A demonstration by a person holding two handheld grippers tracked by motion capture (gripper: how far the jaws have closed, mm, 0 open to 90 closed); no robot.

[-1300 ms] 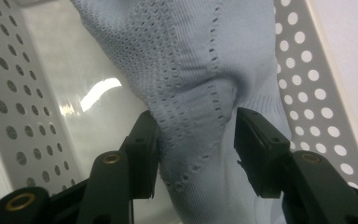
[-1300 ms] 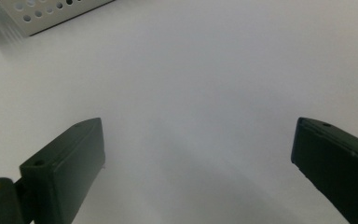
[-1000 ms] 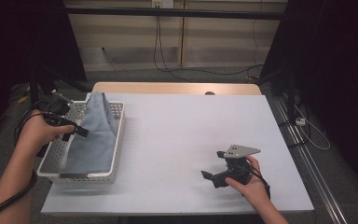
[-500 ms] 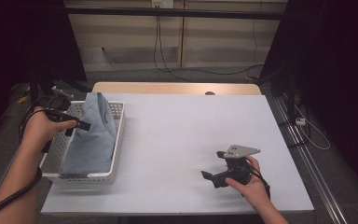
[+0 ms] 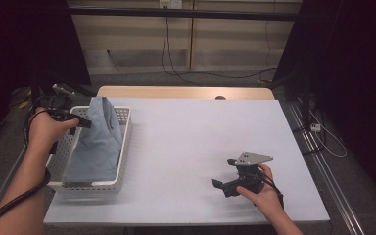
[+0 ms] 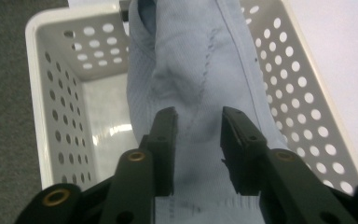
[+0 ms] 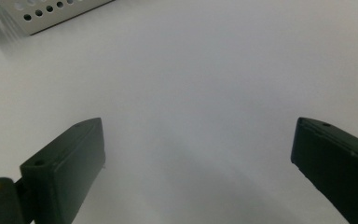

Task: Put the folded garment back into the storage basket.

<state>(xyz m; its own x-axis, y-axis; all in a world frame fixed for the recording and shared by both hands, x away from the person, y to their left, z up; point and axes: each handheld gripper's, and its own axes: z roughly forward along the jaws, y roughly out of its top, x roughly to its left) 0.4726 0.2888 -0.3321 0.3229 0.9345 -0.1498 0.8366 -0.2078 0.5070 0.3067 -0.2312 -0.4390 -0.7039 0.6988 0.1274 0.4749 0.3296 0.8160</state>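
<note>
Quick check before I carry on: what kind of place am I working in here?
Most likely a recording or test bay, not a home: a plain white table ringed by dark curtains, loose cables across the floor behind, and just a white perforated basket holding a light blue cloth.

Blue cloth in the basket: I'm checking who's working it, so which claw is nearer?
Left. The left claw sits right over the blue cloth in the white basket; the right claw rests far across the table.
</note>
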